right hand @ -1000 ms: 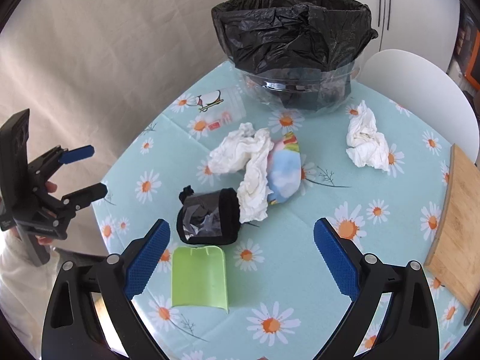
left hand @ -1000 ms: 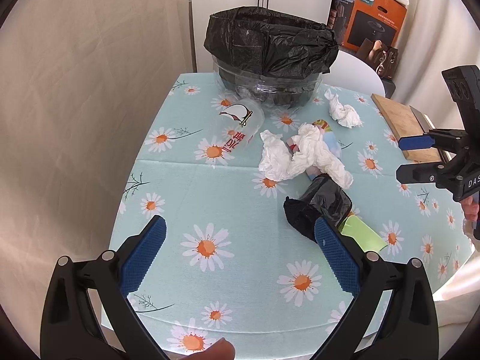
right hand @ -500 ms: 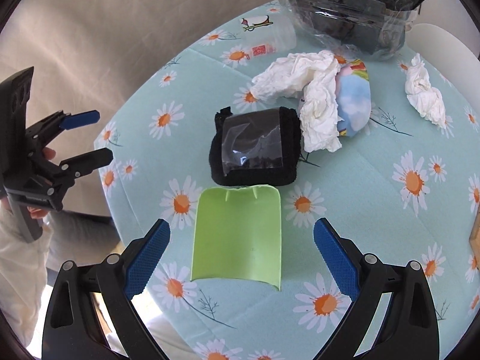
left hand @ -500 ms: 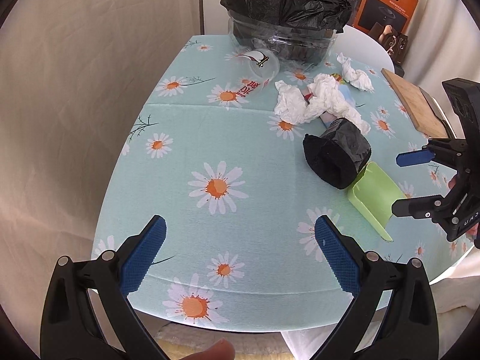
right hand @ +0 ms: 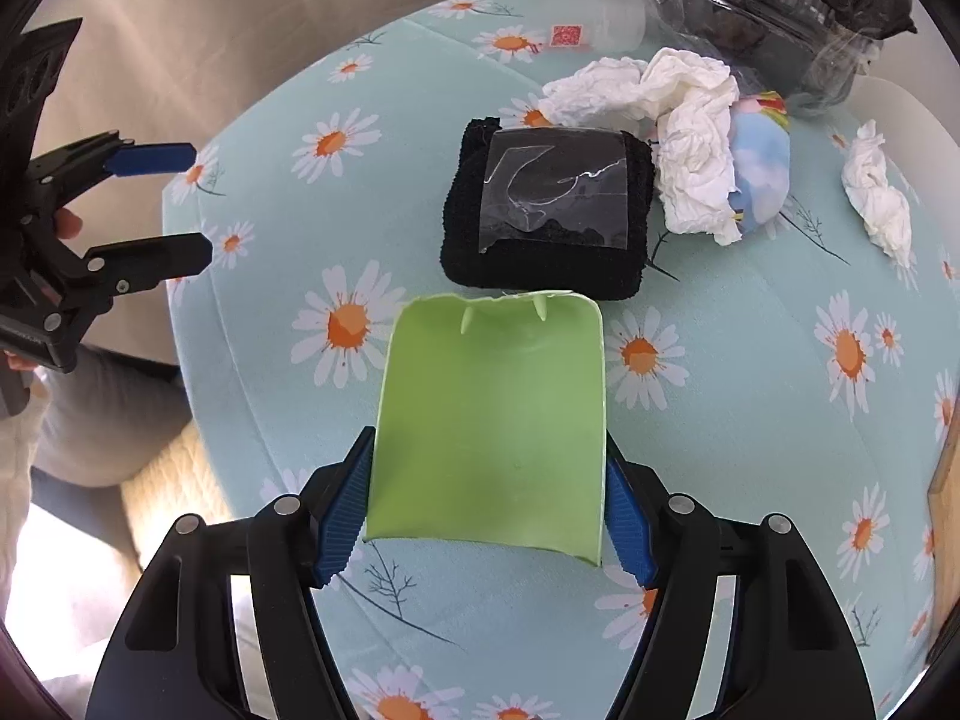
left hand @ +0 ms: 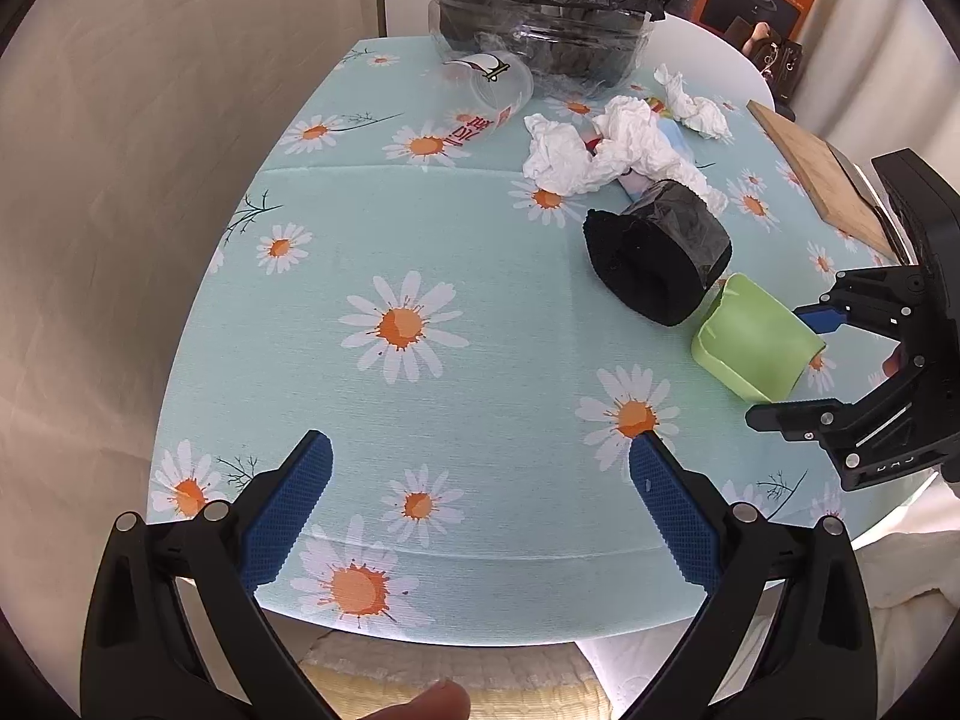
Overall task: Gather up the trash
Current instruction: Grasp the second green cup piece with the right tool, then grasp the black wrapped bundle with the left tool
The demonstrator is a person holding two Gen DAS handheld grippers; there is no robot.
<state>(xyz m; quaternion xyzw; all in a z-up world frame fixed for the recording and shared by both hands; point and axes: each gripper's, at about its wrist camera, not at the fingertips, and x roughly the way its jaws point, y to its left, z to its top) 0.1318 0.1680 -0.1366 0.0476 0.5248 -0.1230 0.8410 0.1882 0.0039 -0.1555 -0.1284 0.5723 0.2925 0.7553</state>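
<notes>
A bent green plastic piece (right hand: 492, 420) lies on the daisy tablecloth (right hand: 750, 360) near the table's front edge. My right gripper (right hand: 487, 468) straddles it, its jaws closing, and the blue pads touch both side edges. From the left wrist view that same gripper (left hand: 804, 369) shows at the right, around the green piece (left hand: 750, 342). My left gripper (left hand: 480, 444) hangs open over bare cloth with nothing between its fingers. Just behind the green piece lies a black roll (right hand: 552, 210) with clear tape on it.
Crumpled white tissues (right hand: 678, 114) and a colourful wrapper (right hand: 759, 174) lie behind the roll, with another tissue (right hand: 876, 198) to the right. A clear plastic cup (left hand: 492, 84) lies by the bin with a black bag (left hand: 540, 18). A wooden board (left hand: 810, 168) sits at the right edge.
Both grippers came down toward the table. The right one moved forward over the green piece, and its jaws narrowed from wide open onto its sides.
</notes>
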